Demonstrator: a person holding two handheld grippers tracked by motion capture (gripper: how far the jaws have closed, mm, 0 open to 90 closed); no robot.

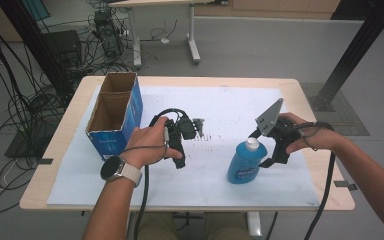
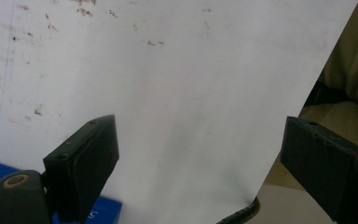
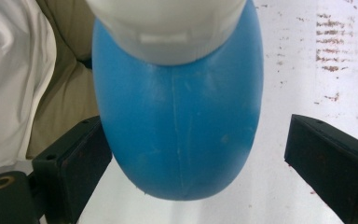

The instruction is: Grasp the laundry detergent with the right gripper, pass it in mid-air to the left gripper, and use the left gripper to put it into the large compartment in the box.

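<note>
Blue plastic marked the bottle, which stood upright with a white cap on the white sheet that covered the wooden table, right of the middle. The right hand came in from the right edge of the high view, forearm angled across the table's corner, and held the right gripper tipped downward against the bottle's upper right side, its grey three-cornered plate raised above. In the right gripper view the bottle sat between the two black jaws, the left jaw touching or just beside its wall and the right jaw apart from it, so the jaws stood wide and pressed on nothing. The left hand, a watch on its wrist, rested near the table's middle and held the left gripper level, pointing right toward the bottle and well apart from it. Its jaws stood wide over bare white sheet. A blue cardboard box, open at the top, stood just left of that hand.
</note>
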